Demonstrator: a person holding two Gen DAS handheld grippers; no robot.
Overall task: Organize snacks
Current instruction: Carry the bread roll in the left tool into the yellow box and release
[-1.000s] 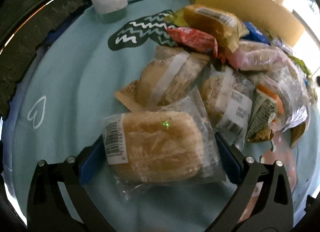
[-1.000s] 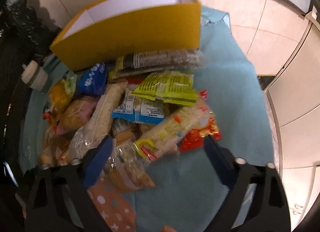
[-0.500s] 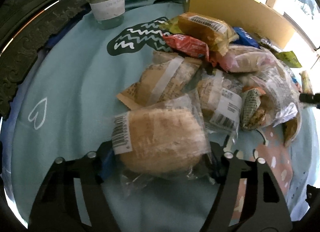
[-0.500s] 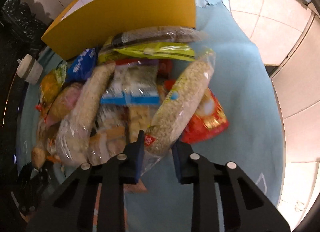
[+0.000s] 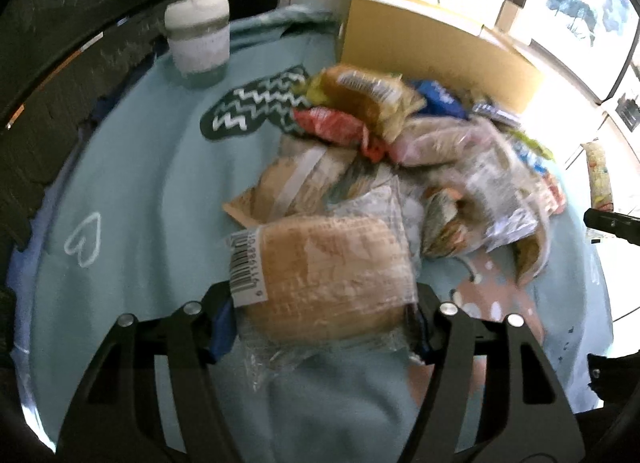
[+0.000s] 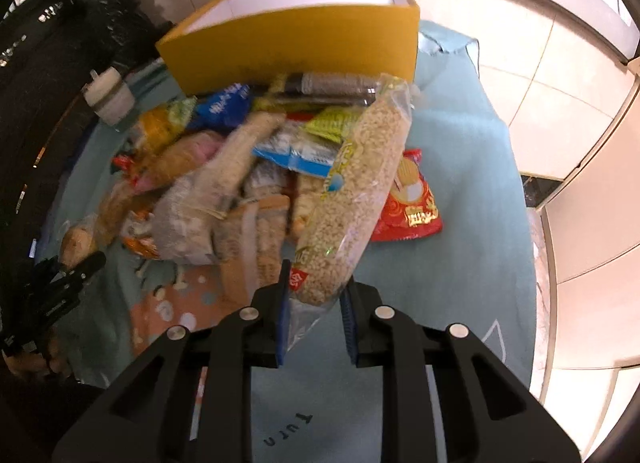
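My left gripper (image 5: 324, 319) is shut on a clear-wrapped bread bun (image 5: 328, 271) with a barcode label, held just above the blue cloth. My right gripper (image 6: 316, 303) is shut on the lower end of a long clear bag of puffed grain (image 6: 356, 191), lifted over the snack pile (image 6: 224, 175). The pile also shows in the left wrist view (image 5: 420, 151), with brown, red, blue and clear packets. An open yellow box (image 6: 296, 47) stands behind the pile; it shows in the left wrist view (image 5: 424, 47) too.
A white lidded cup (image 5: 198, 43) stands at the cloth's far left, also in the right wrist view (image 6: 110, 101). A red snack bag (image 6: 412, 203) lies right of the pile. Blue cloth (image 5: 132, 183) covers the table. Tiled floor (image 6: 540, 83) lies beyond the right edge.
My left gripper closed on the bun and raised it. My right gripper closed on the puffed grain bag and lifted it up from the pile.
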